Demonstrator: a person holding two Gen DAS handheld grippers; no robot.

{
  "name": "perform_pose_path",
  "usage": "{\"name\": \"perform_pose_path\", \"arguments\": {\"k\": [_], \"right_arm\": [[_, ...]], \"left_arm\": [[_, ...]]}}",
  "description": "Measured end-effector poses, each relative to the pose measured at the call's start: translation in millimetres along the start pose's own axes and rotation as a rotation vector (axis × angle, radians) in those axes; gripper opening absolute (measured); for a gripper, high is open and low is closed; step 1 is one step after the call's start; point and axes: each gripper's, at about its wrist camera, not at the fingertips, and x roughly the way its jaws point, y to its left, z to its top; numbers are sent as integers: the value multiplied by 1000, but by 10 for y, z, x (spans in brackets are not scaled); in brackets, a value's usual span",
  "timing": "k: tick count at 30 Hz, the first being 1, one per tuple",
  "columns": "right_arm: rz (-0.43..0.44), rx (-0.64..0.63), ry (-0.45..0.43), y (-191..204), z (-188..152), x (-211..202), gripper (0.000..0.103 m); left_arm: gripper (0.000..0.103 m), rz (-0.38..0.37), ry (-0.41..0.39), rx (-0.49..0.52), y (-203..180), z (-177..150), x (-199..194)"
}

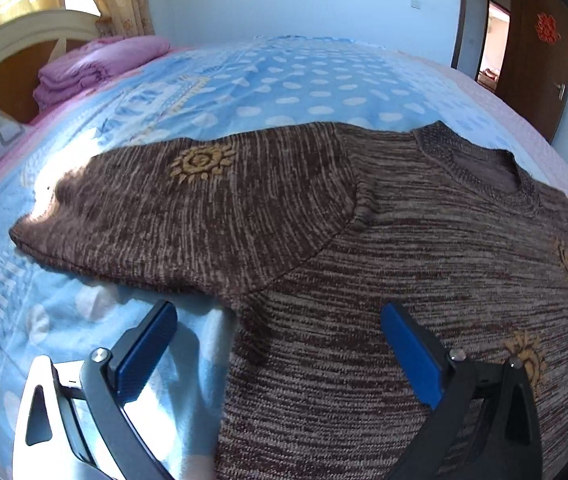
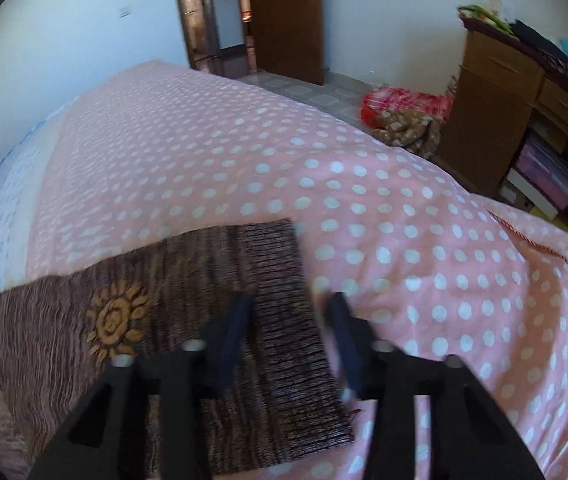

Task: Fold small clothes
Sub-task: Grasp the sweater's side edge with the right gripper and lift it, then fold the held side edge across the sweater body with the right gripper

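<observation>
on the bed (image 1: 243, 92) a brown sweater (image 1: 364, 280) lies flat; the left claw (image 1: 279, 320) gapes wide over its armpit, the right claw (image 2: 290, 312) stands open astride the sleeve cuff (image 2: 284, 320)

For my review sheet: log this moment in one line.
phase: pre-grasp | sweater: flat on bed | left gripper: open | right gripper: open over cuff
</observation>
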Motion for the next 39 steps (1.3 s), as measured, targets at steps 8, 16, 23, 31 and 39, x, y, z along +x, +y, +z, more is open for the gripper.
{"name": "perform_pose_path", "arguments": {"k": [8,16,23,31,39], "right_arm": [[55,0,-46,274,172,-468,6],[302,-144,-111,1465,55,-1350,6],[482,-278,-62,2914,-526,-1461,6],[457,-375,13,3859,-1388,-936,7],[743,-189,40,3247,-1207,-930,15]], "left_arm": [[103,-20,-5,-31,30,-25,11],[103,-42,-20,-54,86,-36,-4],[103,-71,-37,-76,133,-46,-17],[103,-95,-52,-89,162,-49,-15],[103,-110,-59,-99,184,-58,-17]]}}
